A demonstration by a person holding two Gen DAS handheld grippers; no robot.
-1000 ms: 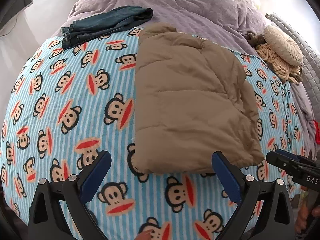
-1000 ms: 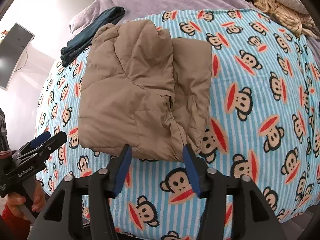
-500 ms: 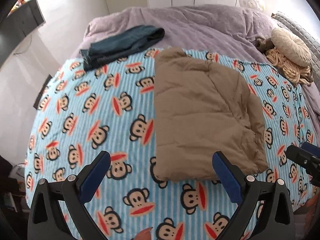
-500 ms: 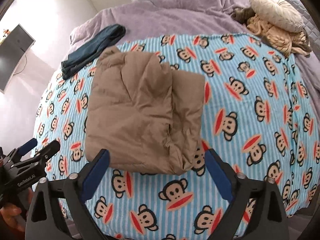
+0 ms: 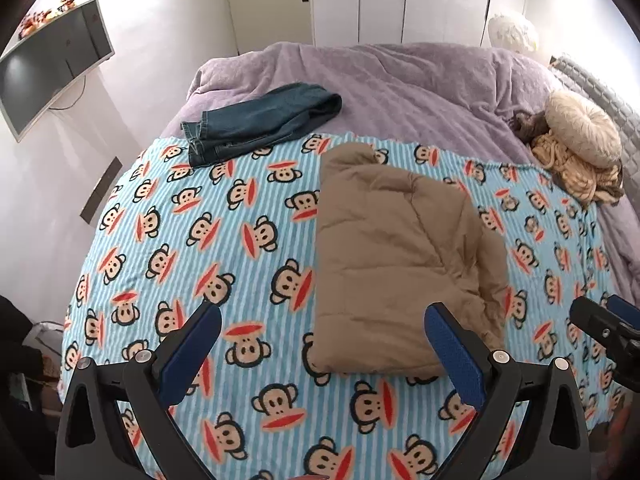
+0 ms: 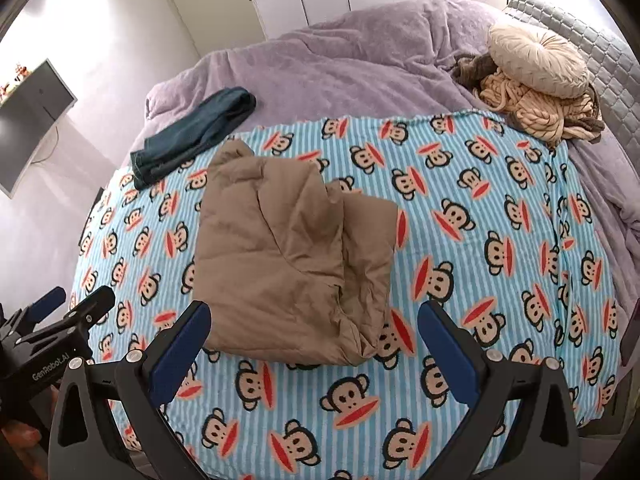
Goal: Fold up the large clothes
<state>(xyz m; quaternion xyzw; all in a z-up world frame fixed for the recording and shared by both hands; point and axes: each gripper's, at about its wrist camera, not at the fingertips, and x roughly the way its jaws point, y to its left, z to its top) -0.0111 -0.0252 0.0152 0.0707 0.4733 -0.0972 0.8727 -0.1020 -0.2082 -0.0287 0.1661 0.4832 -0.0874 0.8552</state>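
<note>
A: Jacket?
B: Tan jacket [image 5: 396, 264] is seen folded on the monkey blanket [image 5: 208, 240], centre, jeans [image 5: 260, 124] far left.
A: Fingers?
B: Left gripper [image 5: 320, 356] and right gripper [image 6: 316, 344] are spread apart, nothing held.

The right gripper [image 6: 314, 334] hangs above the near edge of the monkey-print blanket [image 6: 480, 208], jaws spread wide with nothing between them. A folded tan padded jacket [image 6: 280, 260] lies on the blanket, left of its middle. Folded dark jeans [image 6: 192, 136] rest at the blanket's far left corner, partly on the purple bedspread [image 6: 340, 68]. A round cream cushion [image 6: 536, 64] sits atop knitwear [image 6: 532, 112] at the far right corner. The left gripper [image 6: 68, 304] shows at the lower left.
</note>
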